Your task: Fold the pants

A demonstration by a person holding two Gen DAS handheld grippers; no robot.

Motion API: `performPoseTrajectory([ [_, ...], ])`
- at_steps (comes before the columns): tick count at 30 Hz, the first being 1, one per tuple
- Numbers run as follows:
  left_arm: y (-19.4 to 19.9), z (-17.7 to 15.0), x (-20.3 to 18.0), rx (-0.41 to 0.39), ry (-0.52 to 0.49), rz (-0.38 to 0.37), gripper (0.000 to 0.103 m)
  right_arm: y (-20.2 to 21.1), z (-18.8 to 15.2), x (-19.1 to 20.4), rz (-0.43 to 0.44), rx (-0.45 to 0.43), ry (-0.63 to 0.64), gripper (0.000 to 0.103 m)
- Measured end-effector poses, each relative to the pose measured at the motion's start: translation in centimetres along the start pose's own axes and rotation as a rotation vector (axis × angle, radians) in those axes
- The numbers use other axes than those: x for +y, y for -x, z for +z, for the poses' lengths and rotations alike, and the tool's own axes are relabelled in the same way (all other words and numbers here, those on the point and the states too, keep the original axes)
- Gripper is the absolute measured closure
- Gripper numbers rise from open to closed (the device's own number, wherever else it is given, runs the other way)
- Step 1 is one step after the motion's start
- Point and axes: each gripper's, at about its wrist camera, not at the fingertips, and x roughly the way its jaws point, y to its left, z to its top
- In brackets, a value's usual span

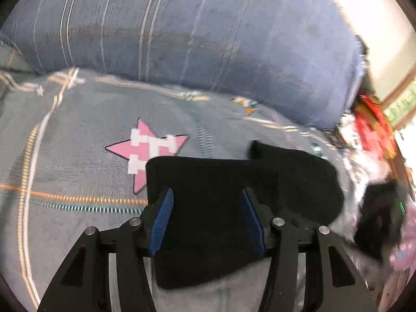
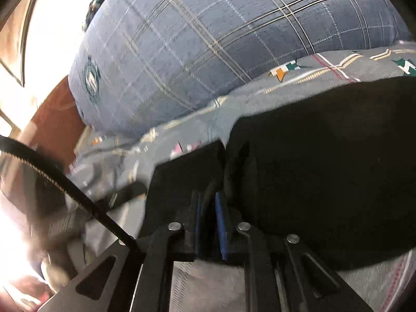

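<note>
The black pants (image 1: 234, 182) lie in a folded bundle on the grey patterned bedsheet (image 1: 78, 156). In the left wrist view my left gripper (image 1: 208, 195) is open, its blue-padded fingers (image 1: 163, 215) spread over the near edge of the bundle with nothing between them. In the right wrist view the pants (image 2: 325, 156) fill the right half. My right gripper (image 2: 209, 200) is shut on a fold of the black cloth at the bundle's left edge. Part of the right gripper shows as a dark blurred shape (image 1: 377, 218) at the right of the left wrist view.
A big blue plaid pillow (image 1: 195, 31) (image 2: 195, 39) lies along the back of the bed. A pink star (image 1: 145, 150) is printed on the sheet left of the pants. Red and silver clutter (image 1: 371, 130) lies past the bed's right edge. A black cable (image 2: 65, 179) crosses the lower left.
</note>
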Motion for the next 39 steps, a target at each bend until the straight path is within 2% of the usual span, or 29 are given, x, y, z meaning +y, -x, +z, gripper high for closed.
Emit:
performPoseTrajectory([
  [2,-1.0,0.0,0.1,-0.008,-0.018,0.033,0.051,-0.9,-0.9,-0.6,-0.039,0.031,0.008,0.088],
  [4,-1.1,-0.4,-0.8,-0.021,-0.074,0.081,0.049,-1.0,-1.4,-1.3,-0.013,0.006,0.005,0.088],
  [6,-0.8,-0.7,-2.1,-0.016,-0.14,0.145,0.049,-1.0,-1.2,-1.6,0.002,0.017,0.004,0.089],
  [8,0.0,-1.1,-3.1,-0.012,-0.161,0.165,0.049,-0.6,-0.9,-1.7,0.013,0.023,0.0,0.087],
  [10,1.5,-1.6,-4.2,-0.024,-0.174,0.134,0.049,0.9,-0.9,-1.6,0.019,-0.02,0.009,0.085],
  [11,2.6,-2.3,-4.9,-0.037,-0.191,0.137,0.049,1.7,-1.0,-1.6,0.011,-0.043,0.016,0.078],
  [12,3.5,-2.9,-5.8,-0.055,-0.216,0.156,0.049,3.0,-1.4,-1.8,-0.001,-0.071,0.022,0.069],
  [14,4.8,-4.2,-7.6,-0.087,-0.269,0.2,0.049,4.9,-2.1,-2.4,-0.013,-0.11,0.028,0.065],
  [16,6.2,-6.1,-10.4,-0.139,-0.352,0.282,0.049,7.0,-3.0,-3.3,-0.037,-0.154,0.023,0.064],
  [19,7.1,-8.4,-13.5,-0.193,-0.44,0.353,0.048,9.7,-4.5,-5.1,-0.047,-0.222,-0.011,0.063],
  [23,7.5,-10.5,-16.9,-0.216,-0.524,0.376,0.045,11.5,-5.1,-7.0,-0.017,-0.271,-0.091,0.061],
  [26,7.3,-11.3,-18.7,-0.211,-0.564,0.373,0.045,12.8,-5.0,-7.3,-0.021,-0.309,-0.089,0.059],
  [29,7.0,-11.6,-19.4,-0.199,-0.578,0.378,0.045,13.8,-5.0,-7.9,-0.011,-0.333,-0.106,0.054],
  [39,5.3,-11.8,-20.7,-0.161,-0.592,0.363,0.045,15.8,-5.6,-10.7,-0.042,-0.366,-0.186,0.052],
])
